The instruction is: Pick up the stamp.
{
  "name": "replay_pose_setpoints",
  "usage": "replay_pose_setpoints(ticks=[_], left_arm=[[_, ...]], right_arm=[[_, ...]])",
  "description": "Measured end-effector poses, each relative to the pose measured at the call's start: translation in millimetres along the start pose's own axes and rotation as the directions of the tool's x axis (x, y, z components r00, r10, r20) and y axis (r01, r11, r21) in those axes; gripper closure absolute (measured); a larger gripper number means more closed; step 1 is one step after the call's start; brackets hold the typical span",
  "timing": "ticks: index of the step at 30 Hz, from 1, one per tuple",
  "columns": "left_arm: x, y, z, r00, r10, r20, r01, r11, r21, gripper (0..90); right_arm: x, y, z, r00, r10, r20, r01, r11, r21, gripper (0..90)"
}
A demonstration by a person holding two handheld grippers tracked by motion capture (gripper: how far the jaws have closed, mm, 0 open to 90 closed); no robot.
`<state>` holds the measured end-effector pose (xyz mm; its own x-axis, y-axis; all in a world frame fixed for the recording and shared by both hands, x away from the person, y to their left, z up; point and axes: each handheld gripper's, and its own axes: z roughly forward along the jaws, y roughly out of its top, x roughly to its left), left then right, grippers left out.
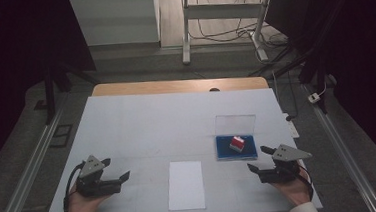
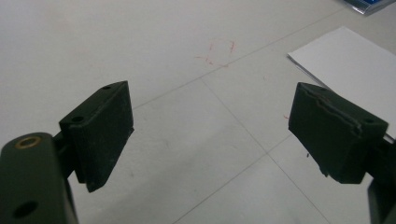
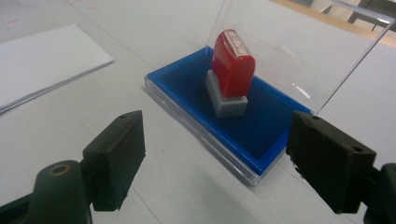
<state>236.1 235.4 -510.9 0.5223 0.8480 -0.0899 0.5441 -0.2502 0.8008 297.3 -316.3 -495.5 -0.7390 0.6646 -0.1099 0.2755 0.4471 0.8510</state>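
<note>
A red stamp (image 1: 237,143) (image 3: 232,64) with a grey base stands upright on a blue ink pad (image 1: 224,152) (image 3: 196,86) in a clear case, its lid (image 1: 235,124) (image 3: 299,51) raised behind it. A white sheet of paper (image 1: 185,184) (image 2: 355,70) (image 3: 42,60) lies flat at the table's front middle. My right gripper (image 1: 257,159) (image 3: 215,158) is open just in front and to the right of the ink pad, nothing between its jaws. My left gripper (image 1: 115,168) (image 2: 210,135) is open at the front left, over bare table, left of the paper.
The white table top (image 1: 142,124) has a wooden edge (image 1: 174,86) at the back. A faint red mark (image 2: 219,52) shows on the surface ahead of the left gripper. Metal rails (image 1: 25,172) run along both sides of the table; a desk frame and cables (image 1: 220,28) stand beyond.
</note>
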Motion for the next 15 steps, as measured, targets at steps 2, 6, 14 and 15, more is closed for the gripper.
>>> replay_pose_setpoints(ticks=[2,6,14,15], left_arm=[[-1.1,0.6,-1.1,1.0,0.008,-0.001,-0.008,0.9998,-0.017,14.4],[-4.0,0.9,-0.1,0.9998,0.018,0.009,-0.018,0.9998,-0.011,14.4],[-6.6,2.1,0.7,0.9988,0.048,0.01,-0.048,0.9987,-0.015,14.4],[-6.8,2.1,0.9,0.9985,0.054,0.01,-0.053,0.9985,-0.014,14.4]], right_arm=[[-1.1,-0.6,-2.3,0.9999,0.013,-0.003,-0.013,1.0,-0.006,19.5],[-1.5,-3.1,-4.0,0.9997,0.025,-0.001,-0.025,1.0,-0.018,20.2],[0.3,-2.7,-2.1,0.9999,0.015,0.006,-0.016,1.0,0.008,21.2],[0.6,-2.7,-2.0,0.9999,0.016,0.004,-0.016,1.0,0.011,21.4]])
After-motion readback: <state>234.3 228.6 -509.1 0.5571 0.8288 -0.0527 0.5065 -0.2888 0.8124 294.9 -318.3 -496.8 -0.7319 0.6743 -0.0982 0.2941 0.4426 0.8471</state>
